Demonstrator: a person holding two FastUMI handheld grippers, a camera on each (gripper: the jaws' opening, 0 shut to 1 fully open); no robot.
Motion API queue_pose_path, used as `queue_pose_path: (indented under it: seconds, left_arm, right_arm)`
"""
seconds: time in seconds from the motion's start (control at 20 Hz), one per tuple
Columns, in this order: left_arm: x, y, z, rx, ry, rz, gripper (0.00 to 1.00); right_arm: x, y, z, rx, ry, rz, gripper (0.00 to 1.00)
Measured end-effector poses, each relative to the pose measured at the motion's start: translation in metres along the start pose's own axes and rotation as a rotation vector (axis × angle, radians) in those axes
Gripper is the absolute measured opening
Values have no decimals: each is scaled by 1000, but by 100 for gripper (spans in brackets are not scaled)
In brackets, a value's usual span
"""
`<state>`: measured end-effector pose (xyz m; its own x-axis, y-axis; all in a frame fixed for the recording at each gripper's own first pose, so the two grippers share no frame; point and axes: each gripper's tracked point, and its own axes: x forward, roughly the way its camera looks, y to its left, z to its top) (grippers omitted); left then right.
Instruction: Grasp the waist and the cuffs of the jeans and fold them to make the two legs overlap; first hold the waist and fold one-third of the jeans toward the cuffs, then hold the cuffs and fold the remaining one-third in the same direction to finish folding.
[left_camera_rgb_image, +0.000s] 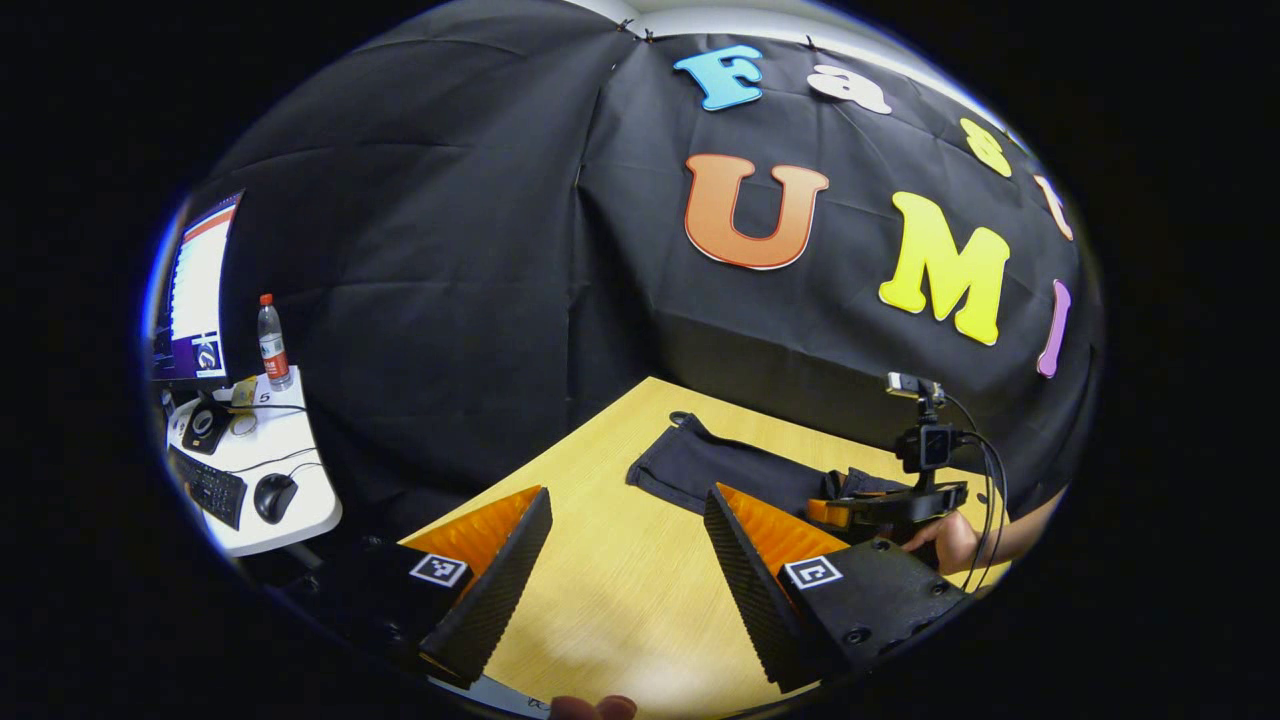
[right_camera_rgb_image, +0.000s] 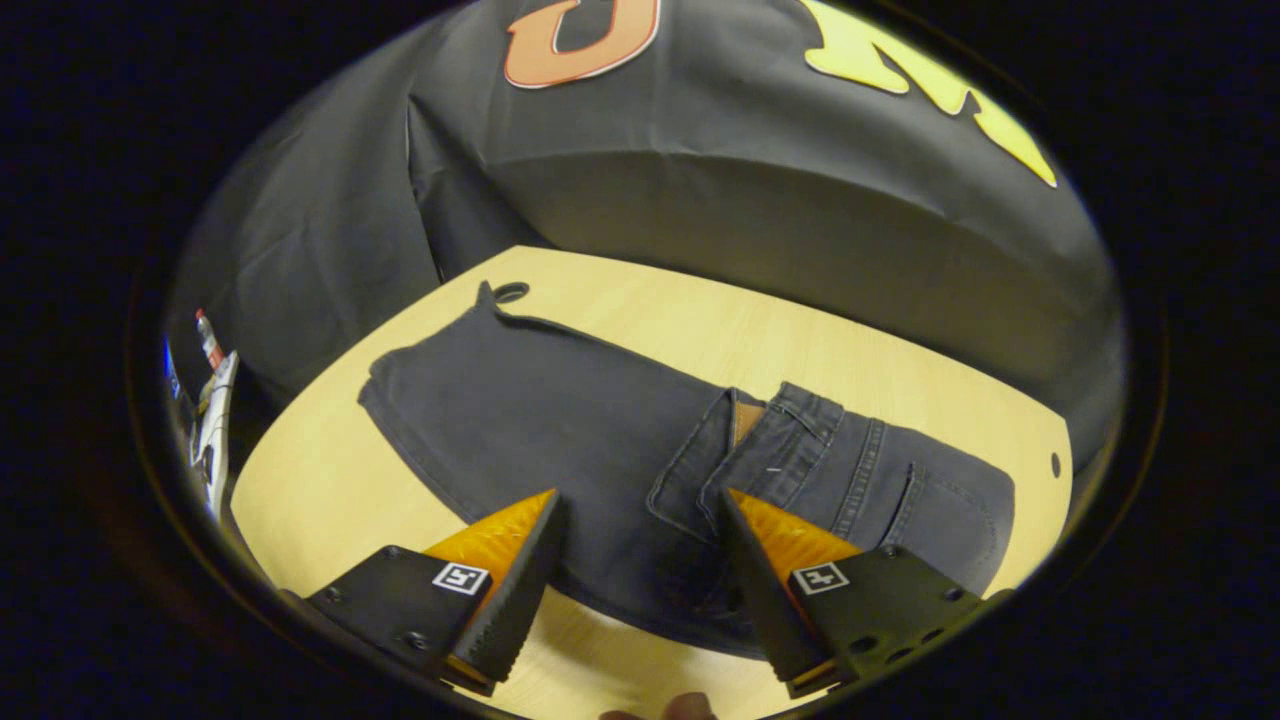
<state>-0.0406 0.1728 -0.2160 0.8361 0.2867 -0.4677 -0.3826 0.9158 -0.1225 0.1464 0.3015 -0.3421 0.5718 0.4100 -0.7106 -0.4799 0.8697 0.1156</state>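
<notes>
progress: legs overlapped, jeans (right_camera_rgb_image: 560, 440) flat on worktop (right_camera_rgb_image: 760, 320) | left: both thirds-folds | left hand-held gripper (left_camera_rgb_image: 628, 560) wide, empty | right hand-held gripper (right_camera_rgb_image: 640, 560) wide, over waist, lower centre

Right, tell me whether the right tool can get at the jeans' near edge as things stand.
Probably yes: the right tool is open, directly over the near edge of the jeans, which lie flat on the table with nothing between.
</notes>
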Motion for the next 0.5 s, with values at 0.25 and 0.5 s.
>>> queue_pose_path:
  seconds: [0.25,0.5]
  left_arm:
    - [23,-5,5,-40,-18,-75,99]
    - [73,-21,-24,-246,75,-226,99]
  right_arm:
    - [-75,10,28,9,-84,107,94]
    - [-169,-38,32,16,-129,95,94]
